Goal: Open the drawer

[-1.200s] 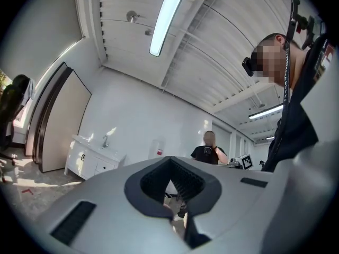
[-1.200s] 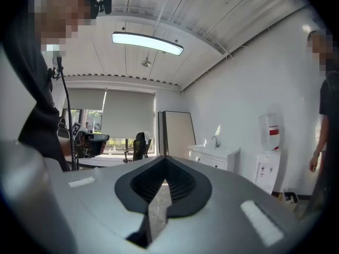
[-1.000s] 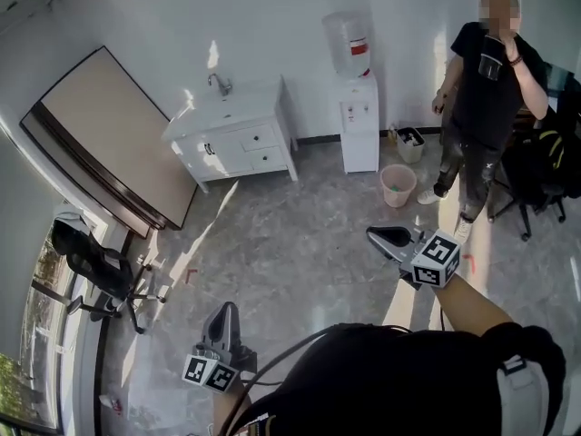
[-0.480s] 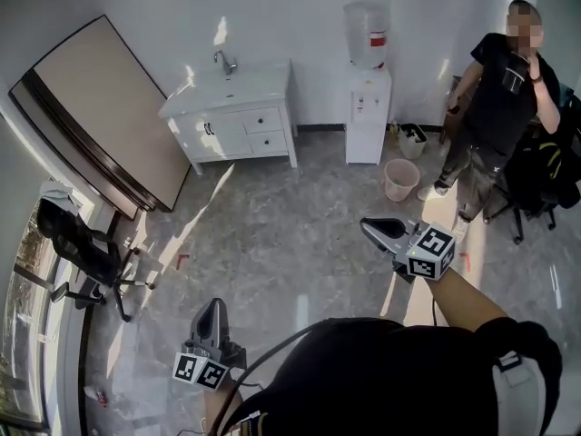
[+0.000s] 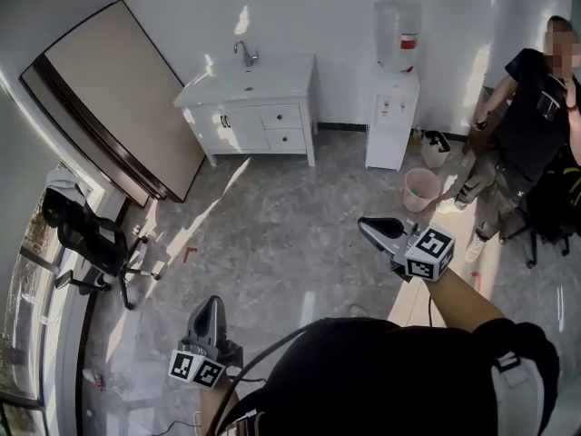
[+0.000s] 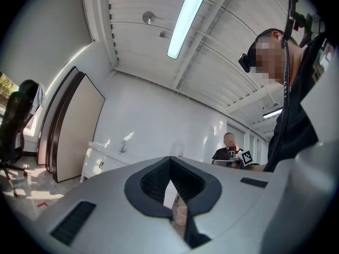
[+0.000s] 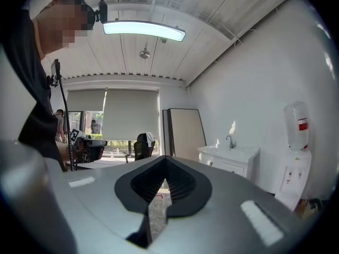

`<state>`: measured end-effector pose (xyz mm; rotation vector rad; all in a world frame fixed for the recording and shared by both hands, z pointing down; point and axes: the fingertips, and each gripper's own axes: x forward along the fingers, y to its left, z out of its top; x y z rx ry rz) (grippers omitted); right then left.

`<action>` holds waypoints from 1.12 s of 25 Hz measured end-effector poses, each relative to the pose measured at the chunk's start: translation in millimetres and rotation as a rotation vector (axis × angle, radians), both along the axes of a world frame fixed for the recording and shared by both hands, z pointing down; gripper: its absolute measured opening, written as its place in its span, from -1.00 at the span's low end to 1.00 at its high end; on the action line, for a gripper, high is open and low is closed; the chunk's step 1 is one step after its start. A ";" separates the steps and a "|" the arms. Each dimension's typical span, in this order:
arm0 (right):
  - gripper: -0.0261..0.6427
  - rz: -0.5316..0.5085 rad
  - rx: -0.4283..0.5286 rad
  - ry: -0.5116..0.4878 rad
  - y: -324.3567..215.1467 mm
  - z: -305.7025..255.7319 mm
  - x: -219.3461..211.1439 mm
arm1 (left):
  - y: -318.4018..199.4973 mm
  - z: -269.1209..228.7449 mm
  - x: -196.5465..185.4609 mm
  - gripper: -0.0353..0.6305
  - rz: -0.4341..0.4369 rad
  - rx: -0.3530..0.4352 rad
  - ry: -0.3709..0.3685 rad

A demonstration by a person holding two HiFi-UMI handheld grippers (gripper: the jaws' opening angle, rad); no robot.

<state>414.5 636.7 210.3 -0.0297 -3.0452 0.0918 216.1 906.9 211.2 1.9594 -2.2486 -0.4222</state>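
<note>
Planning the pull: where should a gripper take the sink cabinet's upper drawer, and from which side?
Probably the small dark pull centred on the upper drawer, approached head-on from the room side: the flat front shows nothing else to hold.

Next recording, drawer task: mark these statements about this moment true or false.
1. The drawers in the cabinet are closed. True.
2. The left gripper grips a drawer handle. False: it is shut on nothing, far from the cabinet.
3. A pink bin stands by the water dispenser. True.
4. The office chair stands right of the cabinet. False: it is far to its left.
</note>
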 end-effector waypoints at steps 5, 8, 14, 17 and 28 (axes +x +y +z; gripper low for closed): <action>-0.94 -0.061 0.017 -0.011 -72.3 -7.0 -19.2 | -69.8 -13.9 -3.2 -0.91 -0.046 0.001 0.009; -0.94 -0.084 0.046 -0.027 -121.6 -12.8 -19.6 | -123.7 -23.7 2.7 -0.91 -0.053 0.005 -0.011; -0.94 -0.093 0.045 -0.035 -194.4 0.5 -14.9 | -211.4 -24.4 15.7 -0.91 -0.020 -0.035 -0.040; -0.94 -0.070 0.025 -0.029 -222.5 10.8 -11.7 | -241.1 -18.5 17.3 -0.91 0.000 -0.050 -0.029; -0.94 0.042 0.015 -0.005 -263.8 29.2 -36.1 | -304.0 0.7 -30.6 -0.91 0.123 -0.045 -0.023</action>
